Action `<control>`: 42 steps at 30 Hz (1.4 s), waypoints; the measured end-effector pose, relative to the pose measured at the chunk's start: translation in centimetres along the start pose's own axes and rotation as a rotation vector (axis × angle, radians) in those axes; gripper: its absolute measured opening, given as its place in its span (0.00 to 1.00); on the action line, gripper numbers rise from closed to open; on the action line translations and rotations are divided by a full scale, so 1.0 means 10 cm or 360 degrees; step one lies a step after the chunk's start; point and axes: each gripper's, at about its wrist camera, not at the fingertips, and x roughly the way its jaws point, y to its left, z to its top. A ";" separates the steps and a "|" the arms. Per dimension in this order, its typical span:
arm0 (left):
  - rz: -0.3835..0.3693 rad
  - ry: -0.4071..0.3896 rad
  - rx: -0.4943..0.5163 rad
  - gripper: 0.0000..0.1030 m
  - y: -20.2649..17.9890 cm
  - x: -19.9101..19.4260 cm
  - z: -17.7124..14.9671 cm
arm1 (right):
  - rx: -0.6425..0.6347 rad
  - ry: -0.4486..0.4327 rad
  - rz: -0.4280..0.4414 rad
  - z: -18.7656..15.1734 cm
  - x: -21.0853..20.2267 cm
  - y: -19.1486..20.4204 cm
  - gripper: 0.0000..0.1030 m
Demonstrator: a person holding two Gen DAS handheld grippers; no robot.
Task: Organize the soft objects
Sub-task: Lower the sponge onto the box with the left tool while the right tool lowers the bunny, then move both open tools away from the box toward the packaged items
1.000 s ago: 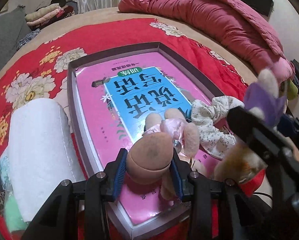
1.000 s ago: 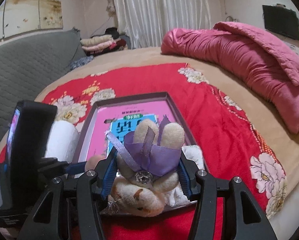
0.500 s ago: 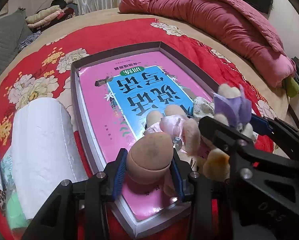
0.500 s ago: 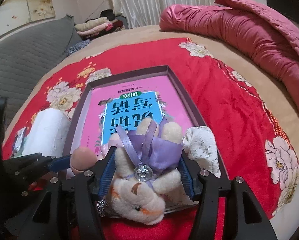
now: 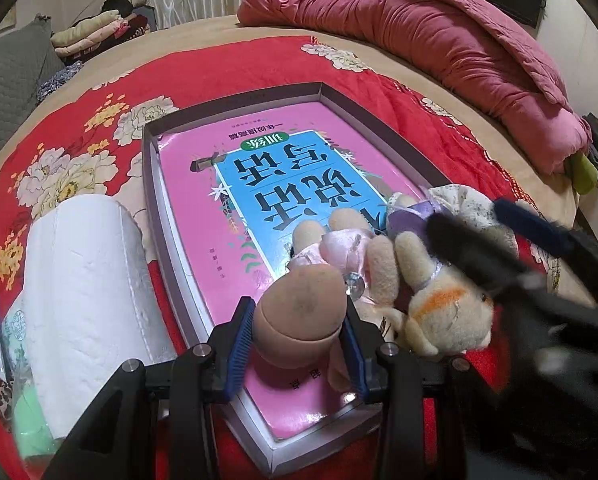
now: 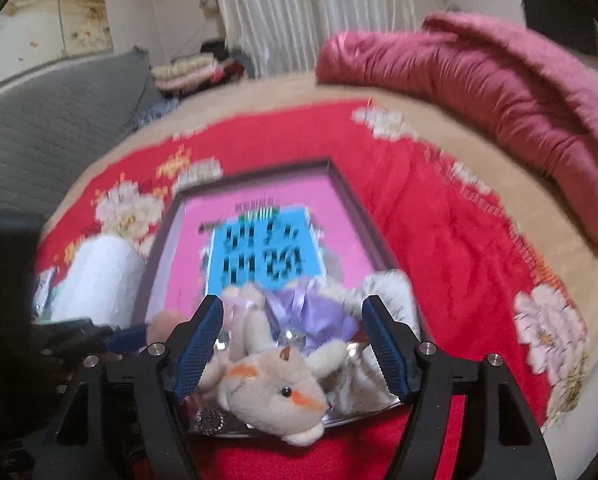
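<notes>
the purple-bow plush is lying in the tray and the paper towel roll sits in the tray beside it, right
Not quite. The paper towel roll lies outside the tray, on the red blanket to its left, as the left wrist view shows. The purple-bow plush does lie in the tray.

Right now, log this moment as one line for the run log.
left gripper: shut on pink-bow plush | right gripper: jaws opening, purple-bow plush between them, pads clear | both plush over tray near end

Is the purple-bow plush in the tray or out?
In: the purple-bow plush lies in the tray, between the right tongs' opening jaws.
</notes>
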 end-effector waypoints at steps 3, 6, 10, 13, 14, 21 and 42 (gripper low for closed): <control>-0.0004 0.0007 -0.0003 0.41 0.00 0.00 0.00 | 0.0025 -0.0200 -0.0060 0.02 -0.27 -0.03 0.75; -0.0016 0.0021 -0.0013 0.40 0.00 0.00 0.02 | 0.0103 -0.0261 -0.0142 0.02 -0.35 -0.14 0.75; -0.0037 0.0037 -0.0013 0.40 0.00 -0.01 0.03 | 0.0248 -0.0233 -0.0209 0.03 -0.32 -0.33 0.75; -0.0051 0.0048 -0.0033 0.40 0.02 -0.02 0.04 | 0.0317 -0.0213 -0.0222 0.02 -0.30 -0.43 0.75; -0.0056 0.0052 -0.0045 0.41 0.02 -0.02 0.04 | 0.0328 -0.0205 -0.0226 0.02 -0.29 -0.45 0.75; -0.0099 -0.0027 -0.0022 0.58 -0.05 -0.19 0.10 | 0.0321 -0.0201 -0.0234 0.01 -0.30 -0.47 0.75; -0.0081 -0.0253 -0.0109 0.58 0.31 -1.08 -0.26 | -0.0286 0.0321 -0.0422 -0.25 0.00 0.02 0.75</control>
